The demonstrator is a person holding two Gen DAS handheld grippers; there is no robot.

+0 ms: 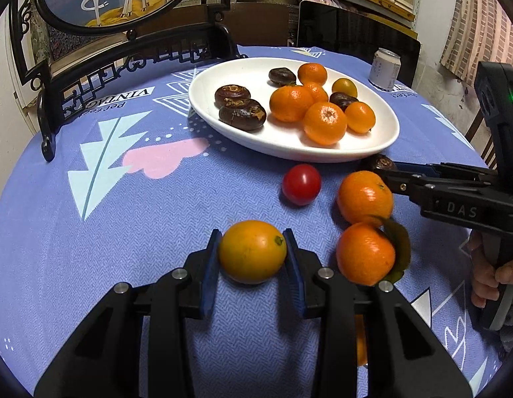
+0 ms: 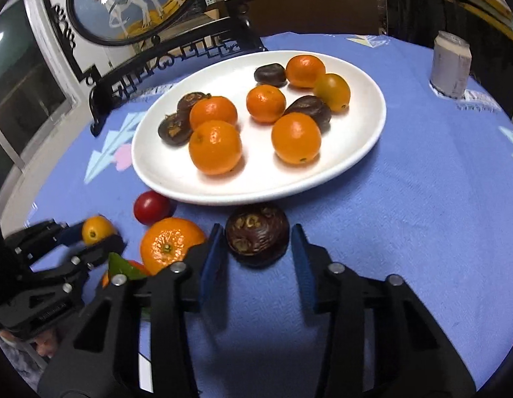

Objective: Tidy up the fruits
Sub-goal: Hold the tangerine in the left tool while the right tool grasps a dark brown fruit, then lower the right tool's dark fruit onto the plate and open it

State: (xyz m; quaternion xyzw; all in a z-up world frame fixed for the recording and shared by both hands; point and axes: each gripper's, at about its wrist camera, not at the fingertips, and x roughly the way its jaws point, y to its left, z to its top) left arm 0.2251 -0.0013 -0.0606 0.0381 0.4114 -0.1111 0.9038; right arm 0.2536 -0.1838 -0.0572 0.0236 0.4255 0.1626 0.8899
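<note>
Leafy mandarin point(image 2: 137, 270) half hidden behind right gripper point(image 2: 258, 248)

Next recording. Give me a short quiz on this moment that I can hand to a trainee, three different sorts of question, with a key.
1. Multiple choice: which thing sits between the pads of the left gripper? A) the red cherry tomato B) the yellow-orange kumquat C) the drink can
2. True or false: the red cherry tomato lies on the white plate.
3. Count: how many dark water chestnuts are on the white plate?

Key
1. B: the yellow-orange kumquat is gripped on both sides.
2. False: it lies on the blue tablecloth, in front of the plate.
3. Four; a fifth lies off the plate.
</note>
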